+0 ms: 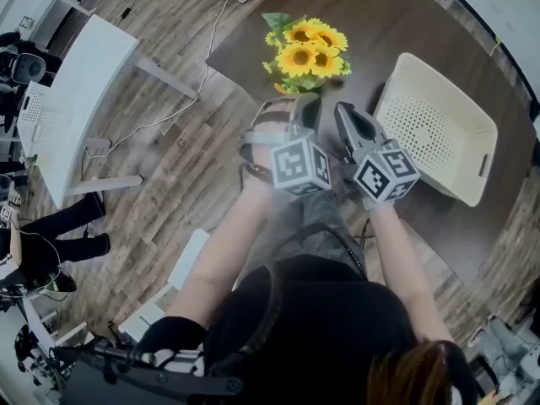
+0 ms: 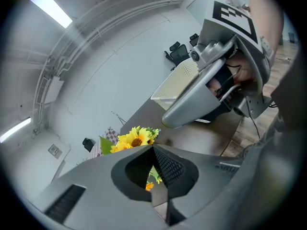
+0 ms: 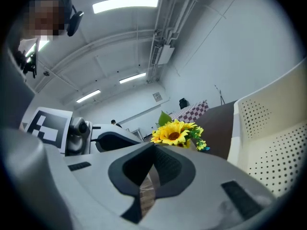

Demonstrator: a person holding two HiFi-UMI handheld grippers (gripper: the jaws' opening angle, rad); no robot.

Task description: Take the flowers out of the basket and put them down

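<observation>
Table: A dark brown round table (image 1: 396, 24) fills the upper middle and right of the head view. Its top is matte and bare around the two things on it.
Flowers: The sunflowers (image 1: 305, 53) are out of the basket. They sit as a bunch on the table top at the upper middle of the frame, with yellow blooms and green leaves.
Basket: The cream perforated basket (image 1: 426, 129) stands on the same table at the right of the frame, well apart from the flowers. I see nothing inside it.
Left gripper: My left gripper (image 1: 310, 99) has its jaws pressed together with nothing between them. Its tip is just below the bunch in the head view, and in its own view the blooms show beyond the tips.
Right gripper: My right gripper (image 1: 342, 107) is also closed and empty. It is beside my left one, between the flowers and the basket.
Floor: The wood-plank floor (image 1: 194, 159) runs across the left and lower parts of the head view, and a thin pale cable (image 1: 181, 112) trails over it.
Desk: A white desk (image 1: 76, 83) stands at the upper left of the frame, apart from the table.
Room: The walls are pale, and long ceiling lights (image 3: 125, 4) glow at the top of the right gripper view. Dark office chairs (image 2: 177, 51) stand by the far wall in the left gripper view.
Person: A person in black (image 1: 51, 234) is at the left edge of the head view.
</observation>
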